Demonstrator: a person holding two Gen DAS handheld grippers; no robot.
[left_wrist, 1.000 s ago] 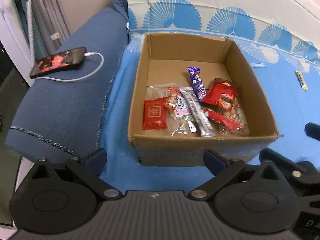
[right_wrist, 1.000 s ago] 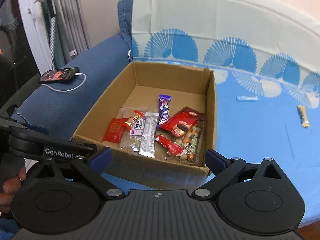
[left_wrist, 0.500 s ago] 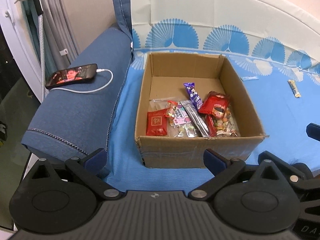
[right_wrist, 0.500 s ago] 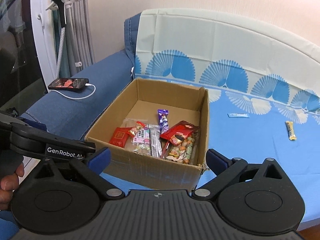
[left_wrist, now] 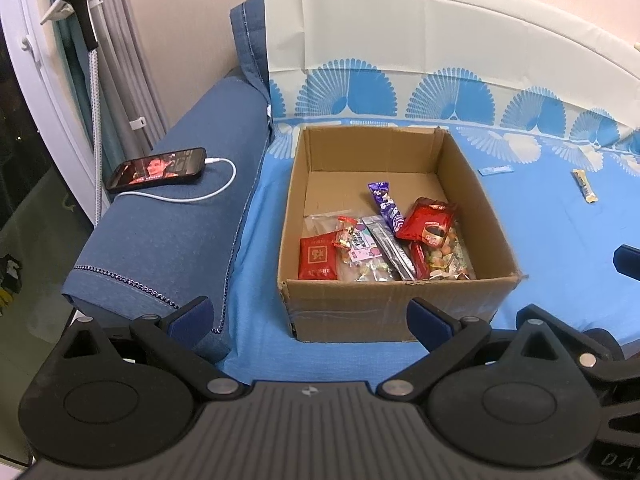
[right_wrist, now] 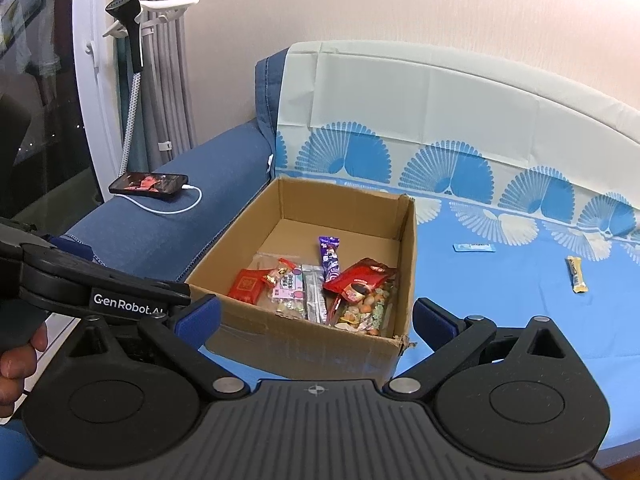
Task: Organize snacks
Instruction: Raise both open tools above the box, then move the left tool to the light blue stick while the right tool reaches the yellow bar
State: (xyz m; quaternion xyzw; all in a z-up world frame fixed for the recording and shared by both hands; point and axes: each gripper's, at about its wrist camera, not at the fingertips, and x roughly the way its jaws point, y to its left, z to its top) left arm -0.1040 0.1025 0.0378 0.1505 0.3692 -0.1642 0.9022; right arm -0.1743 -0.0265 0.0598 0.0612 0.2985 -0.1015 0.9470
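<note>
An open cardboard box (left_wrist: pixel 384 308) (right_wrist: pixel 296 344) stands on the blue sheet and holds several snack packets: a flat red packet (left_wrist: pixel 318 258) (right_wrist: pixel 247 285), a purple stick (left_wrist: pixel 385 202) (right_wrist: pixel 330 258), a red pouch (left_wrist: pixel 430 224) (right_wrist: pixel 362 278) and a clear bag of mixed candy (left_wrist: pixel 446 258) (right_wrist: pixel 366 308). Two snacks lie loose on the sheet to the right: a small blue packet (left_wrist: pixel 496 169) (right_wrist: pixel 474 247) and a yellow bar (left_wrist: pixel 585 186) (right_wrist: pixel 576 274). My left gripper (left_wrist: pixel 310 316) and right gripper (right_wrist: pixel 316 318) hover in front of the box, both open and holding nothing.
A phone (left_wrist: pixel 158 169) (right_wrist: pixel 149 185) on a white charging cable lies on the dark blue sofa arm (left_wrist: pixel 168 240) left of the box. A white floor lamp and grey curtains stand at far left. A person's hand (right_wrist: pixel 18 360) holds the left gripper's handle.
Both grippers have drawn back and risen from the box, which now looks smaller and farther. Nothing in the box or on the sheet has moved.
</note>
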